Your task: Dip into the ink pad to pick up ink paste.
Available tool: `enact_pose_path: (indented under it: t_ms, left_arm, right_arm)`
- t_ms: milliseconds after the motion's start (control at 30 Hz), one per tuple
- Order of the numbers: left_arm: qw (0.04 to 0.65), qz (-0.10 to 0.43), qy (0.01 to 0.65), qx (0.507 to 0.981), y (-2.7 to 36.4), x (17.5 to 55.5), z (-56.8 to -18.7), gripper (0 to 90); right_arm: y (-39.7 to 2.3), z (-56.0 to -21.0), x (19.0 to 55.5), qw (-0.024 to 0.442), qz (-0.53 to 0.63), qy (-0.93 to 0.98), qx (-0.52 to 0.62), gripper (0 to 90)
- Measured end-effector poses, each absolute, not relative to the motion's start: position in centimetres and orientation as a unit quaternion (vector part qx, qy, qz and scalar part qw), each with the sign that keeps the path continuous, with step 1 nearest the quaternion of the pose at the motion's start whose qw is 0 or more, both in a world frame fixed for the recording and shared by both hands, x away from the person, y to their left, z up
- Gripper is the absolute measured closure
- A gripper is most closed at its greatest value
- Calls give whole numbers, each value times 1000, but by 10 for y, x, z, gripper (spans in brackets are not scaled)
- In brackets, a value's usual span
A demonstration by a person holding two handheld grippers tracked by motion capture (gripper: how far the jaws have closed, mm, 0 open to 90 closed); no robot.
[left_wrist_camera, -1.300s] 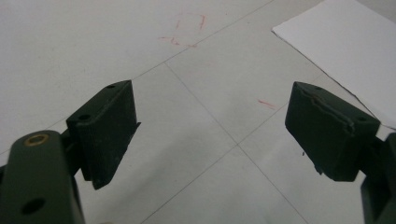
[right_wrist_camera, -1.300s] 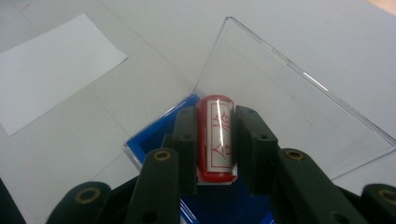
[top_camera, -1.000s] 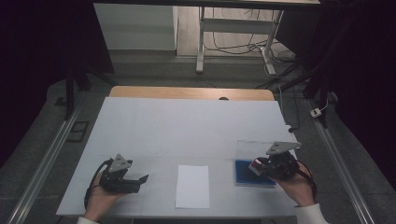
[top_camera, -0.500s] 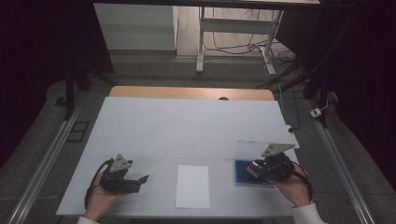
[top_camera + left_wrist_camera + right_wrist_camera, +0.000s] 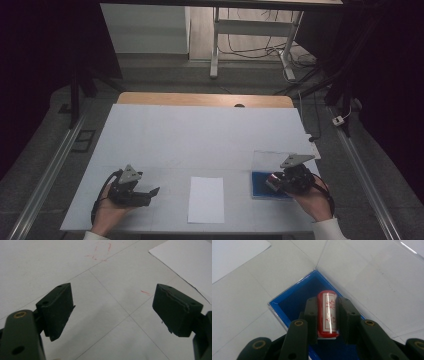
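Red stamp (image 5: 327, 313): lower end hidden behind fingers (image 5: 311, 315); blue tray (image 5: 294, 298) cut off at bottom.

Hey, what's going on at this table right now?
A person holds a tool in each hand at a white table. The right tool is shut on a red stamp with a white label, over the blue ink pad of a clear-lidded case. The left tool rests open with nothing between its jaws, left of a white sheet of paper.
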State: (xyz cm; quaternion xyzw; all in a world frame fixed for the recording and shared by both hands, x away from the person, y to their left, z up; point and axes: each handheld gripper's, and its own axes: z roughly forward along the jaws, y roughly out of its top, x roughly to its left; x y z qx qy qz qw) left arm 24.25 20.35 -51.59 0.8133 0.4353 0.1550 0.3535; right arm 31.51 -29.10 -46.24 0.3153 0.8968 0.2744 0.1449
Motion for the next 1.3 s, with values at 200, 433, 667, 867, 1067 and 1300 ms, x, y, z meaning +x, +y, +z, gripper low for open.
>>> enact_pose_path:
  t_ms: [200, 433, 667, 867, 1067, 1300]
  left_arm:
    - [353, 154, 432, 815, 202, 245, -516, 173]
    - [355, 154, 433, 814, 202, 245, -516, 173]
    - [354, 156, 433, 814, 203, 246, -516, 174]
    - [355, 155, 432, 814, 203, 247, -516, 174]
    - [356, 157, 432, 814, 203, 246, -515, 175]
    - [357, 156, 433, 813, 204, 247, -514, 175]
  right_arm:
    - [-286, -462, 313, 153, 260, 900, 315, 707]
    - [-280, -465, 318, 150, 232, 909, 311, 711]
    - [-281, -466, 316, 154, 237, 907, 314, 711]
    - [-282, -467, 316, 152, 242, 905, 314, 711]
    - [-284, -468, 316, 152, 250, 903, 315, 711]
    - [-283, -468, 315, 153, 248, 903, 316, 710]
